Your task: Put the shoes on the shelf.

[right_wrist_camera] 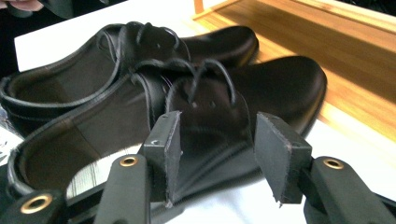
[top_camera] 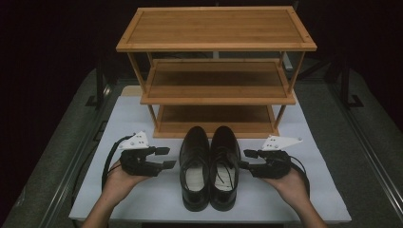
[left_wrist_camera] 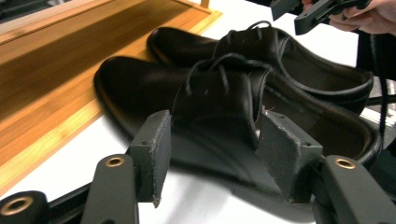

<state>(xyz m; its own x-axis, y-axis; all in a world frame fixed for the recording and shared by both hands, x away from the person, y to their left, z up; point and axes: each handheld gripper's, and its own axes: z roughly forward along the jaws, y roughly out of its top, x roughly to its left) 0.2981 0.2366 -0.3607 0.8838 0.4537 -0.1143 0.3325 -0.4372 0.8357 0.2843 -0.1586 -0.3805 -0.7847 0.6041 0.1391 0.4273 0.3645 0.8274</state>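
A pair of black leather shoes [top_camera: 209,166] sits side by side on the white table [top_camera: 142,199], toes touching the foot of the wooden rack [top_camera: 216,71]. They look moderately heavy, with stiff soles and glossy, probably slippery uppers; the side wall near the laces or the collar rim seems the surest place to pinch, since the toe cap would likely slide out. The left gripper [top_camera: 164,157] hovers just beside the left shoe [top_camera: 195,166], jaws spread and empty. The right gripper [top_camera: 248,159] is just beside the right shoe [top_camera: 224,166], also open and holding nothing. Each gripper points inward at its shoe's laced middle.
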